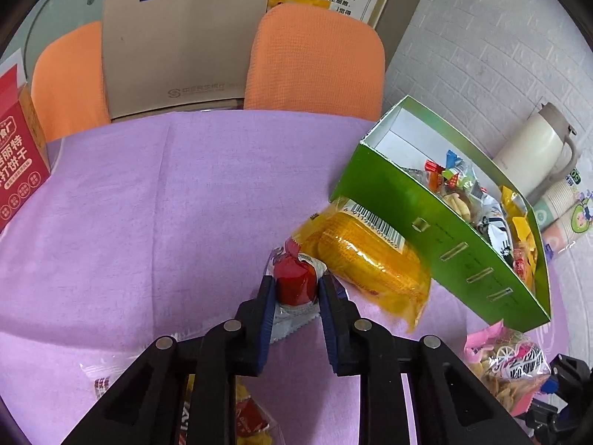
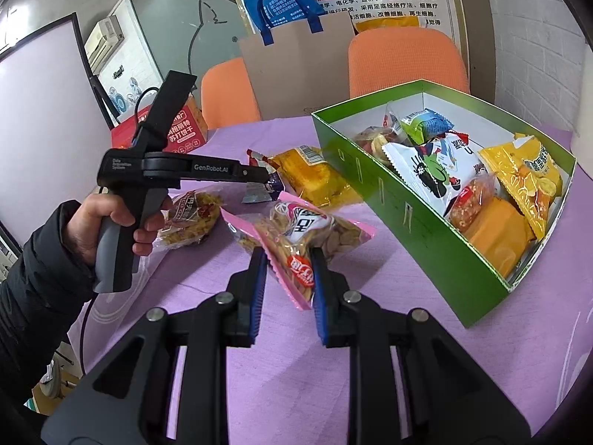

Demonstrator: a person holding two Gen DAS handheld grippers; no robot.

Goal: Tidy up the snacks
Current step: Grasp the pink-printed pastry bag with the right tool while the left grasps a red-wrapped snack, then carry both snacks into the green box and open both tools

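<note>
My left gripper (image 1: pixel 296 285) is shut on a small red-and-silver snack packet (image 1: pixel 295 282) lying on the purple cloth, right beside a yellow cake packet (image 1: pixel 367 263). The same left gripper (image 2: pixel 259 181) shows in the right wrist view, held by a hand. My right gripper (image 2: pixel 287 263) is shut on a pink bag of crackers (image 2: pixel 296 241), which is tilted just above the cloth. The green box (image 2: pixel 400 204), to the right, holds several snack packets. A clear bag of yellow snacks (image 2: pixel 192 218) lies at the left near the hand.
A red biscuit carton (image 1: pixel 18 163) stands at the far left of the table. Two orange chairs (image 1: pixel 318 59) and a brown paper bag (image 1: pixel 178 44) sit behind the table. A beige jug (image 1: pixel 537 148) and paper cups (image 1: pixel 563 215) stand right of the green box (image 1: pixel 426 222).
</note>
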